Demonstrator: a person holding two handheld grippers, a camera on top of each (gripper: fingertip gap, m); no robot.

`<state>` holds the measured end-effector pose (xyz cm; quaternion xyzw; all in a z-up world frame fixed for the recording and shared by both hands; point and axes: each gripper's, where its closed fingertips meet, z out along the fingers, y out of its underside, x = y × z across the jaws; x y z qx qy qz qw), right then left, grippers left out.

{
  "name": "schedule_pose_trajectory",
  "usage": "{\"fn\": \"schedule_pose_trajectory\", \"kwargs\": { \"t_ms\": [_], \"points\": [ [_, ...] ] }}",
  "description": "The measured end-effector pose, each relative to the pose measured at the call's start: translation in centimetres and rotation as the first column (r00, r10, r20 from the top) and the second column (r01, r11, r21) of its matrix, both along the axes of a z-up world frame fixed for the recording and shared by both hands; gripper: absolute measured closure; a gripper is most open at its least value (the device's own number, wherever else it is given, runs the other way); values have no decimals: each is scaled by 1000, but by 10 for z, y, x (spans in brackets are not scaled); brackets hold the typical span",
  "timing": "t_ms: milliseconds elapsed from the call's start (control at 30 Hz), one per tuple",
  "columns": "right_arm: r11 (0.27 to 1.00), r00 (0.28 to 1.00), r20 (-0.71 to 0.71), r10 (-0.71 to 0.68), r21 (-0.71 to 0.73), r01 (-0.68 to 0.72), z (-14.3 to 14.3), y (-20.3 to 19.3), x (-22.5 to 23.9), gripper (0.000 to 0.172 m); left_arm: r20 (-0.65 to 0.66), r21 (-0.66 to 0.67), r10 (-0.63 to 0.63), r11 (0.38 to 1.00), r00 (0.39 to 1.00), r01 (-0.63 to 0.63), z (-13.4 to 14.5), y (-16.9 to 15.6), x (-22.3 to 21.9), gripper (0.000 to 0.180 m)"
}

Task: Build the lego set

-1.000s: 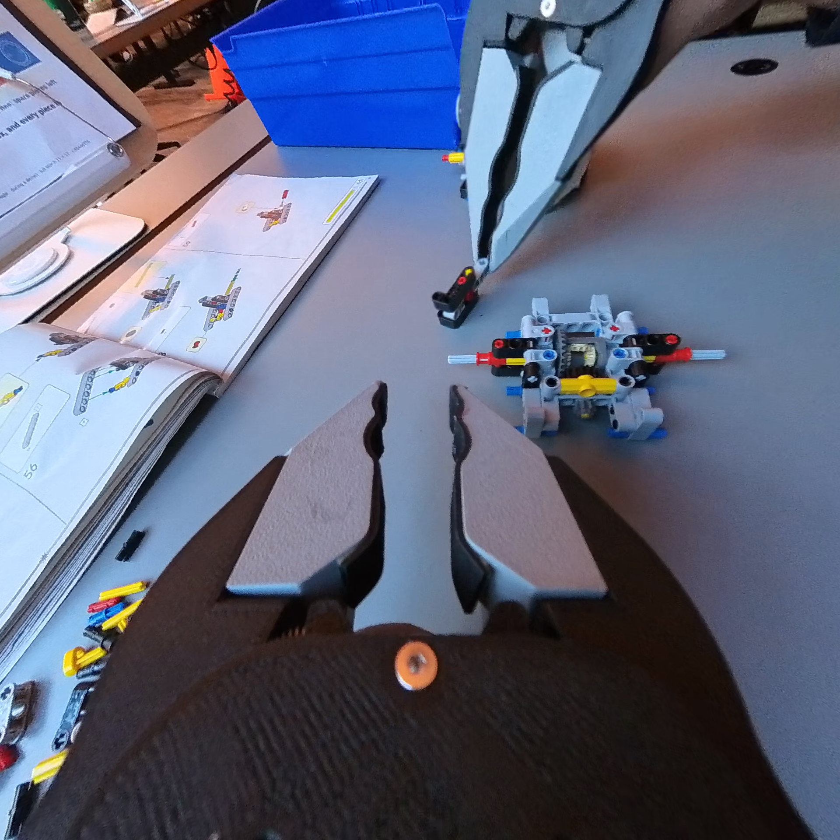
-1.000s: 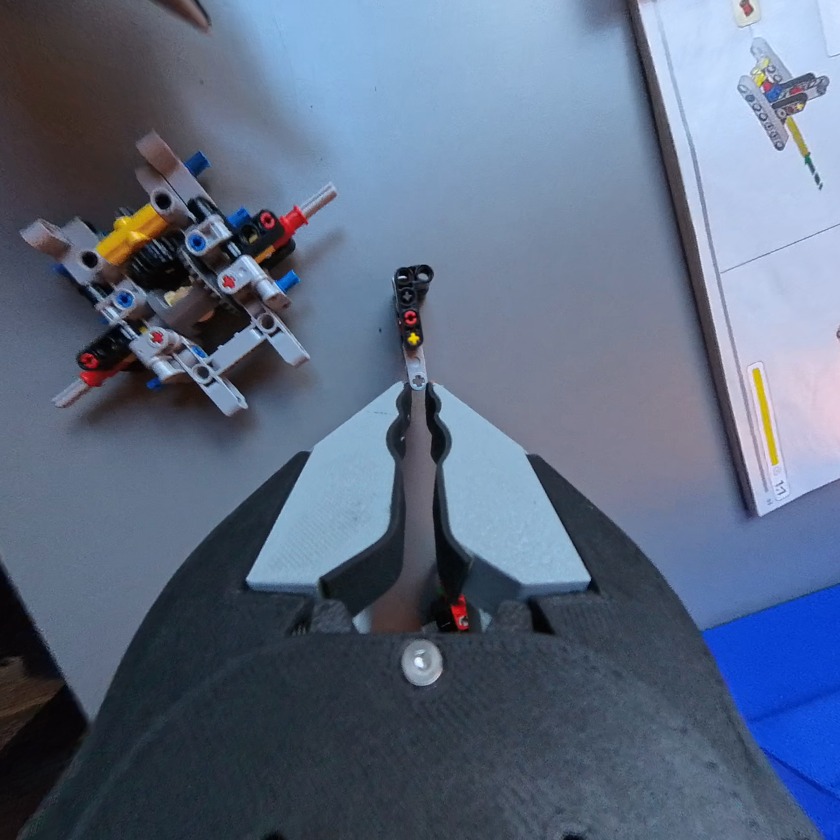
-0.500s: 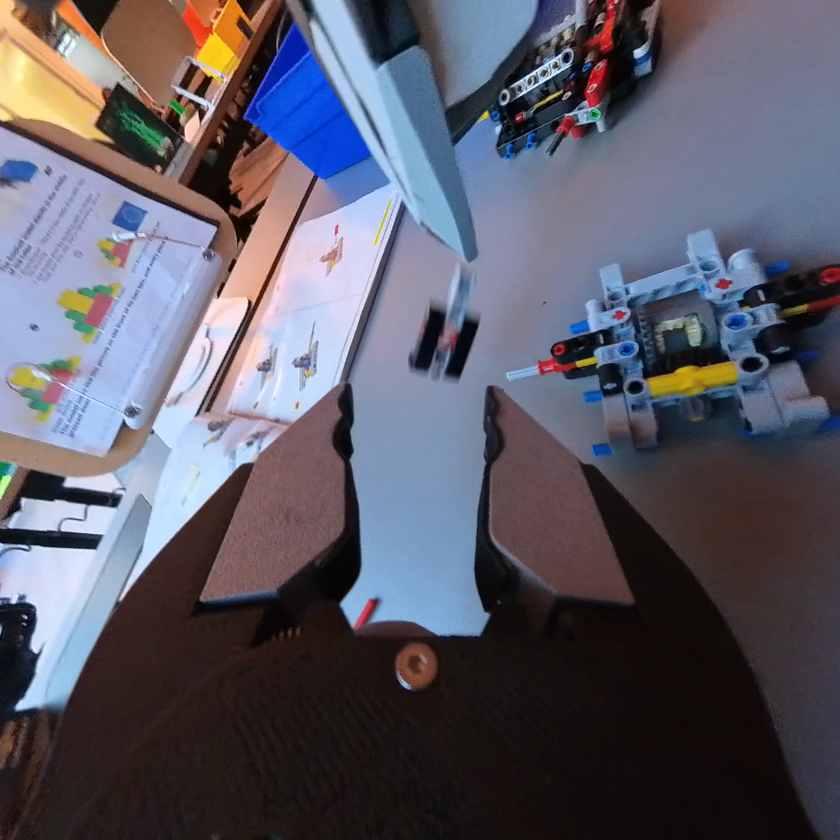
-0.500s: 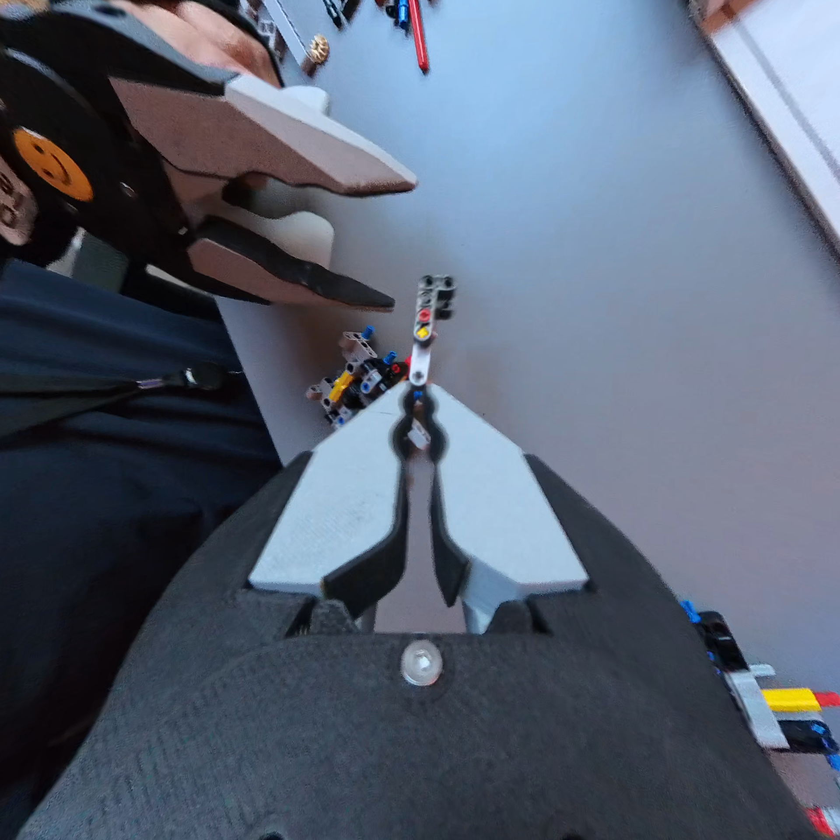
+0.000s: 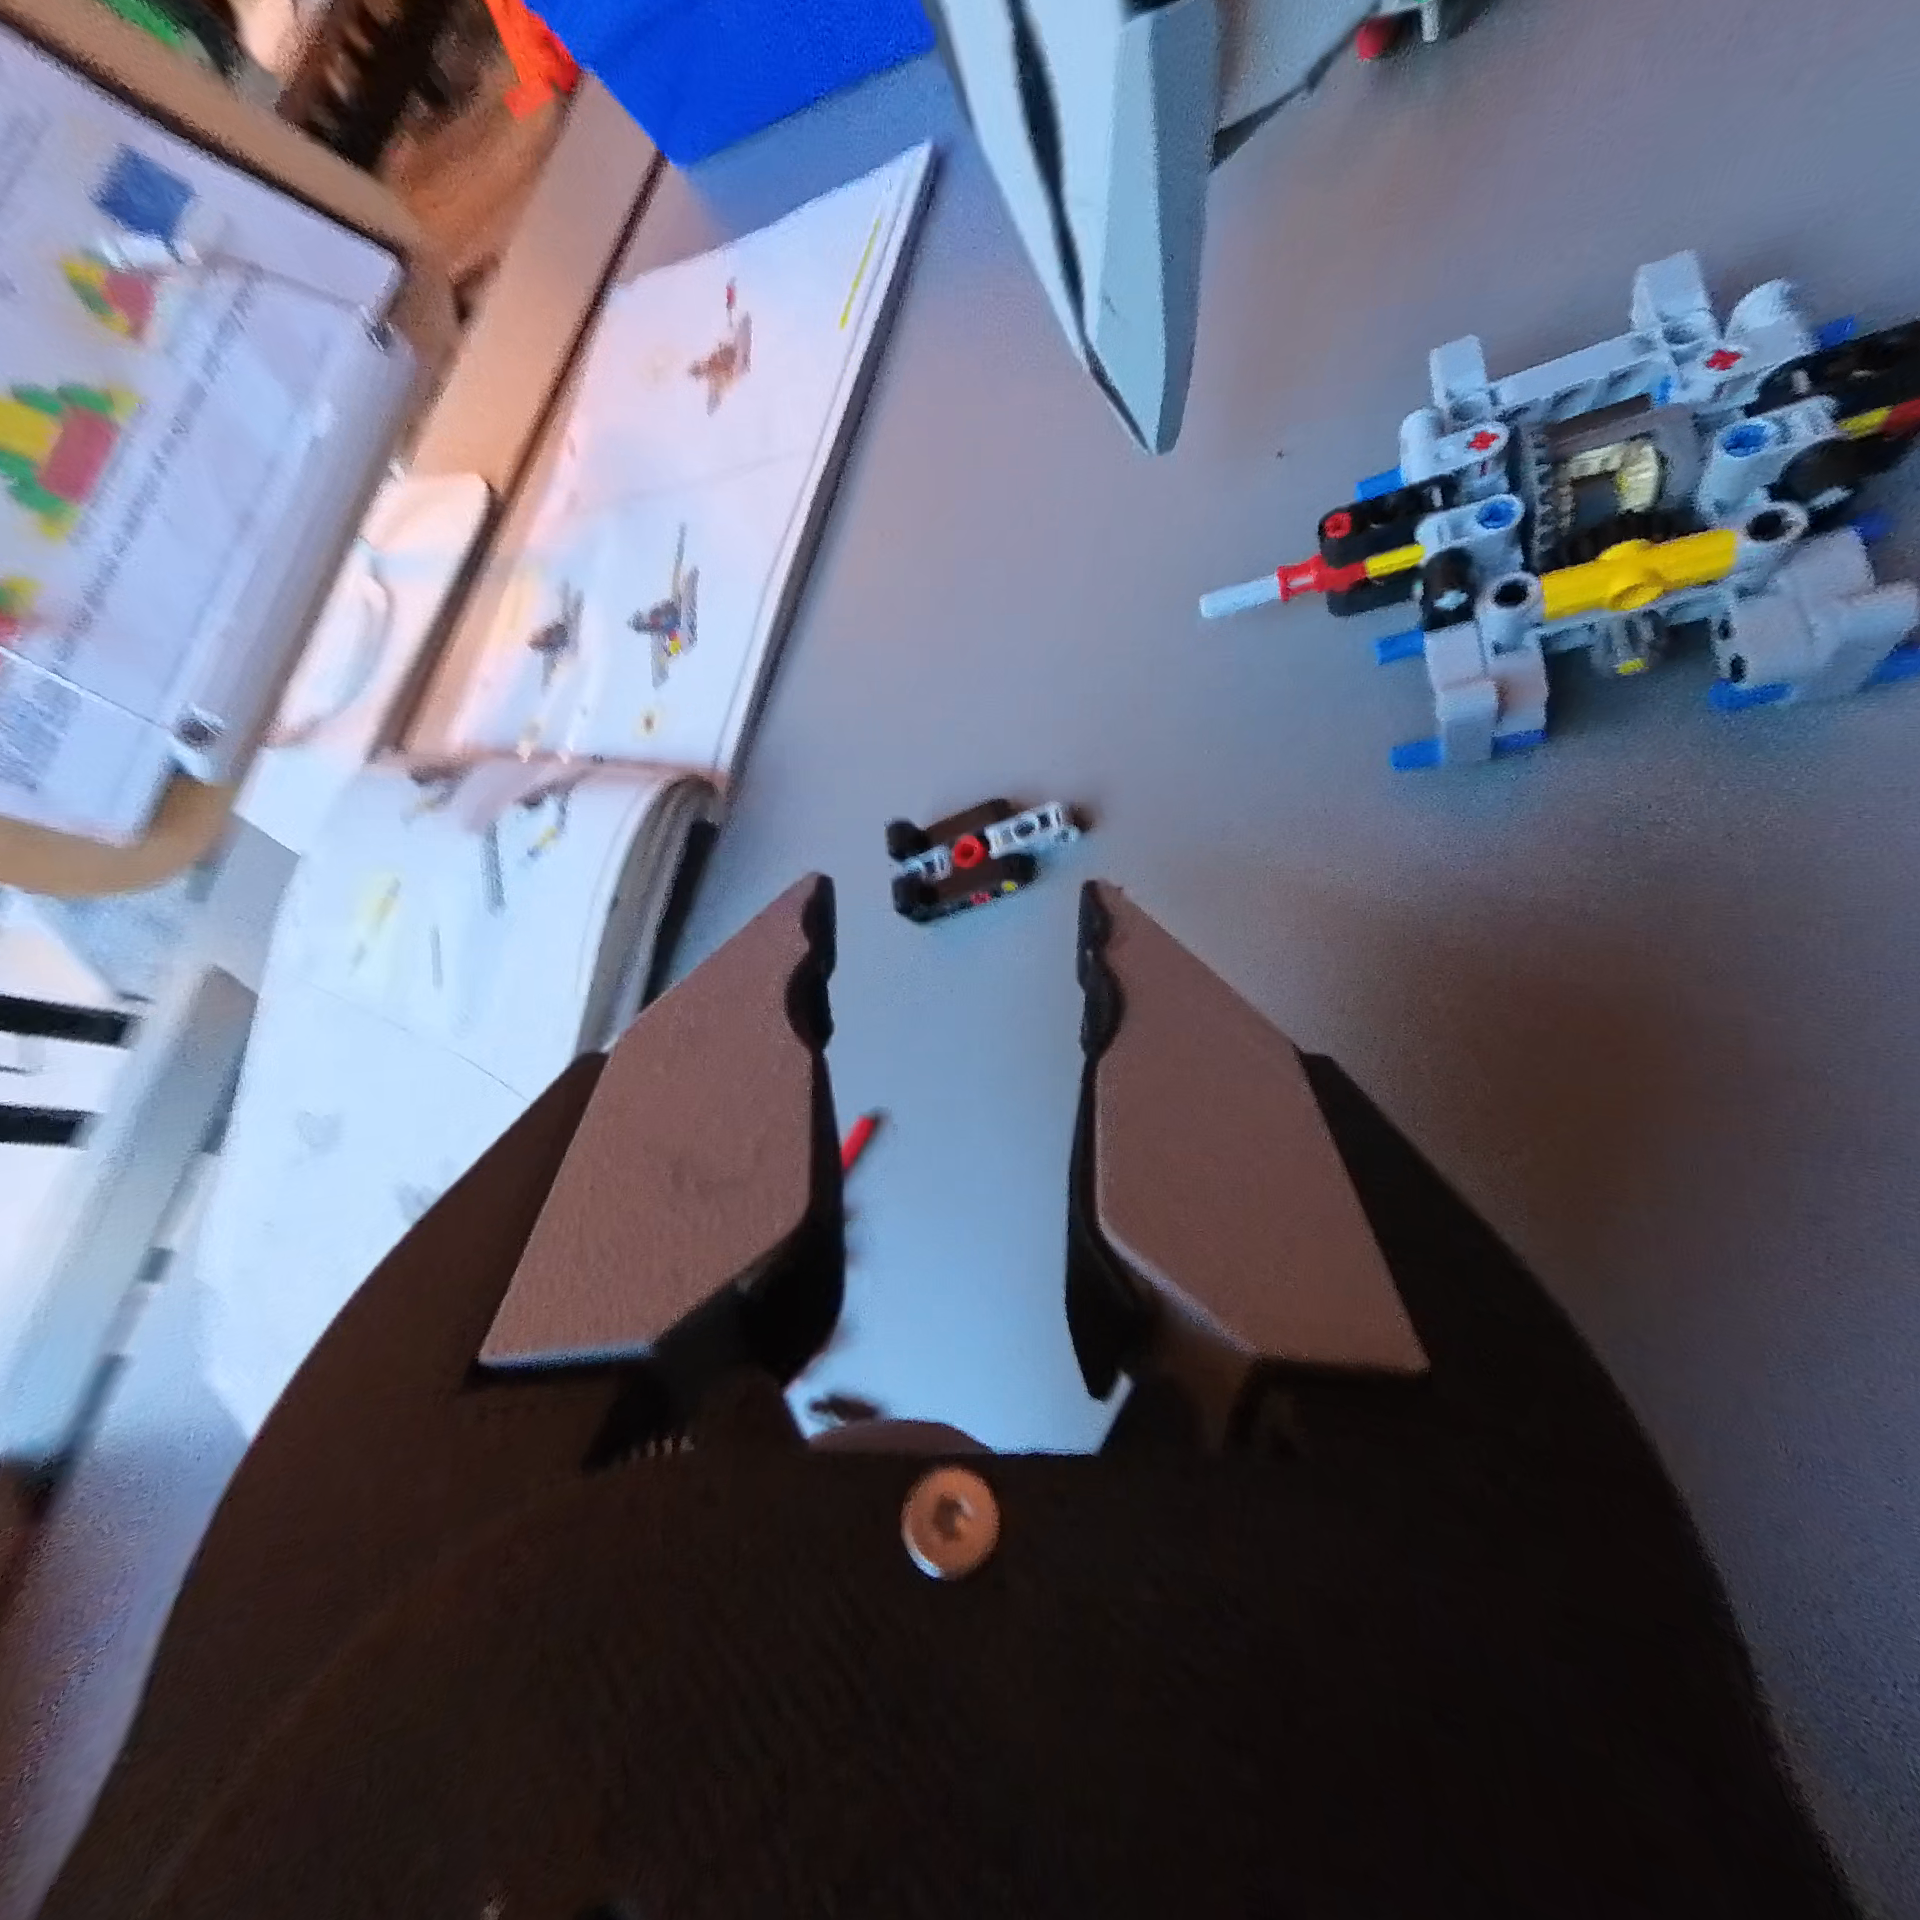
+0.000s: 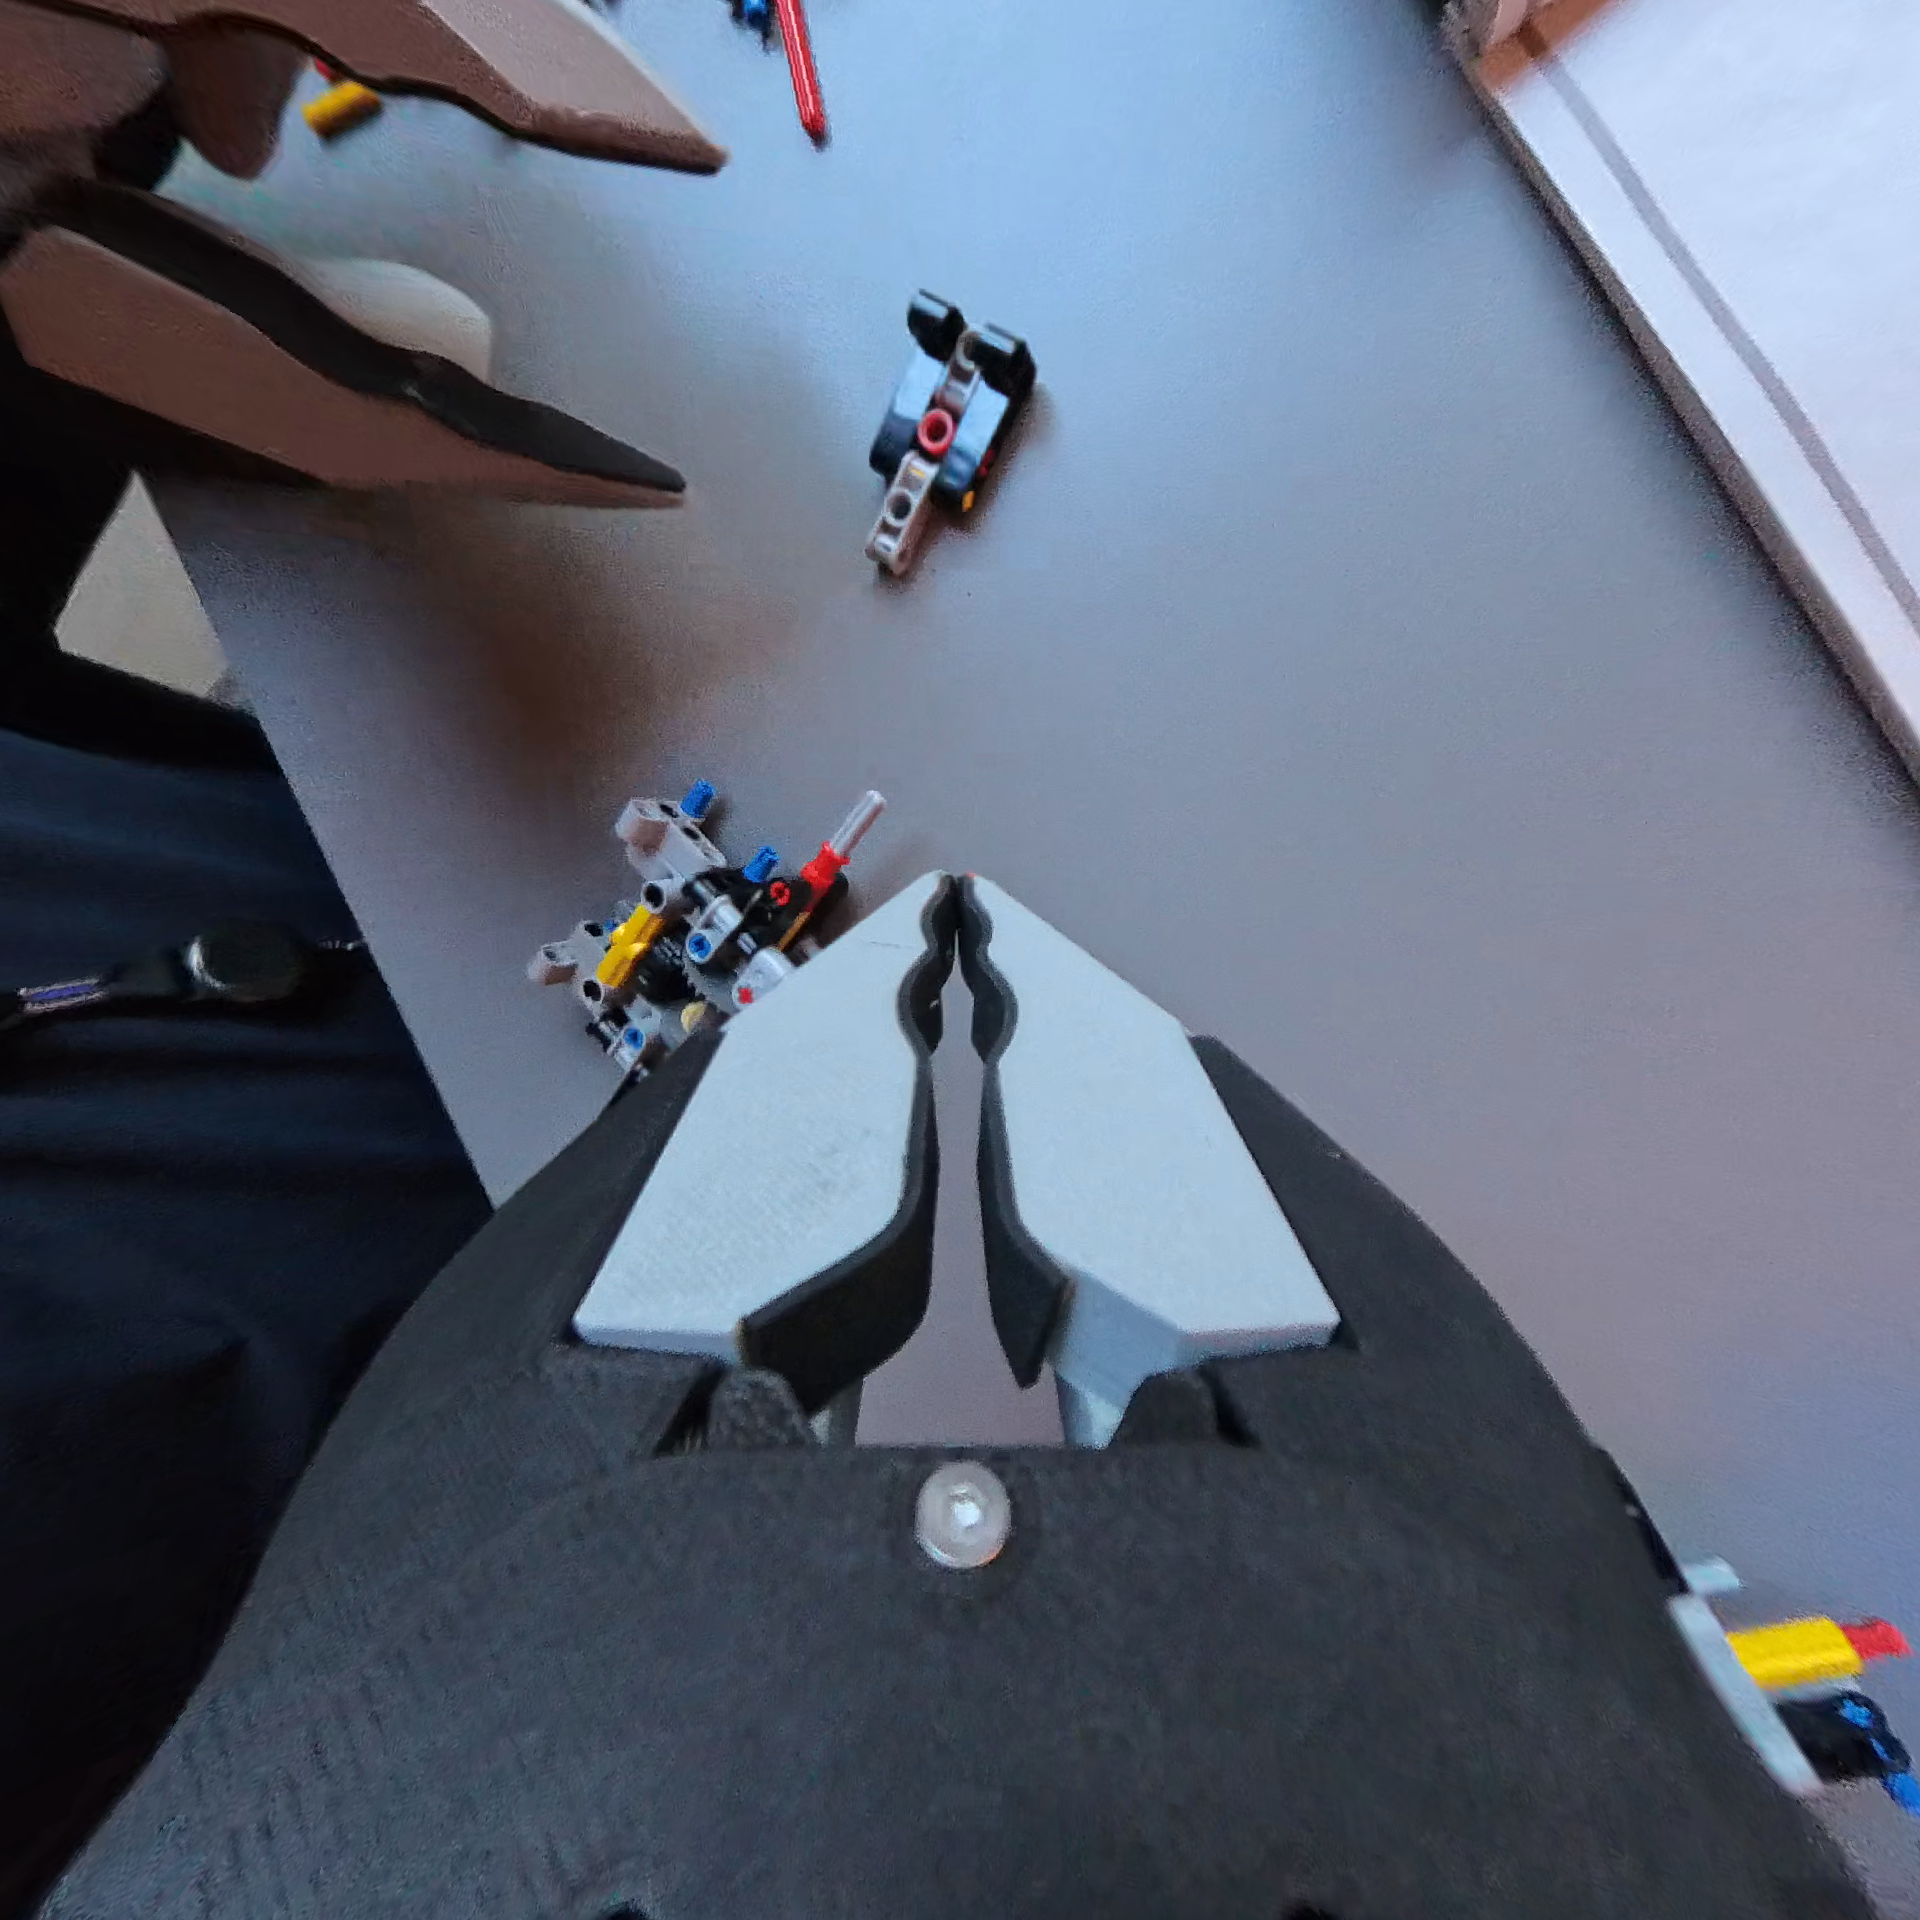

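A small black-and-grey brick piece [image 5: 982,860] lies loose on the counter [image 5: 1351,987], just ahead of the left hand-held gripper [image 5: 956,904], which is held open and empty. It could probably be nudged aside if approached off-centre. The right hand-held gripper [image 6: 956,883] is held closed on nothing, above a larger brick assembly [image 6: 686,935].

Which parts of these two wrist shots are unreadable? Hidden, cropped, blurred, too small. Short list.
- Big brick assembly, right wrist view: near part hidden behind the right gripper.
- Same assembly, left wrist view: far end cut off by the right edge.
- Instruction booklet, left wrist view: drawings smeared by motion blur.
- Small black subassembly, left wrist view: too blurred to tell its separate parts.
- Red rod, left wrist view: mostly hidden by the left gripper's finger.
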<state>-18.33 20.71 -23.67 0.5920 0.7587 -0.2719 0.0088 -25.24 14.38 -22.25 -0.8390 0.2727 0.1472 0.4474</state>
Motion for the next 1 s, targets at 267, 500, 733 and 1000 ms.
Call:
{"fn": "schedule_pose_trajectory", "kwargs": {
  "t_ms": [267,500,733,1000],
  "points": [
    [989,990,-128,-66,-139,48,-7,-44,-39,134,163,-187,156,974,974,-125,-32,6,-24,133],
    [990,986,-161,-31,128,52,-29,-43,-60,154,214,-190,183,971,959,-143,-37,7,-25,135],
    [995,994,-81,-80,-64,75,-23,-44,-55,167,-35,-41,90,995,995,-92,-27,7,-23,134],
    [915,990,133,-41,-392,91,9,-48,-30,167,-556,40,-136,981,820,190,-12,19,12,145]
  ]
}}
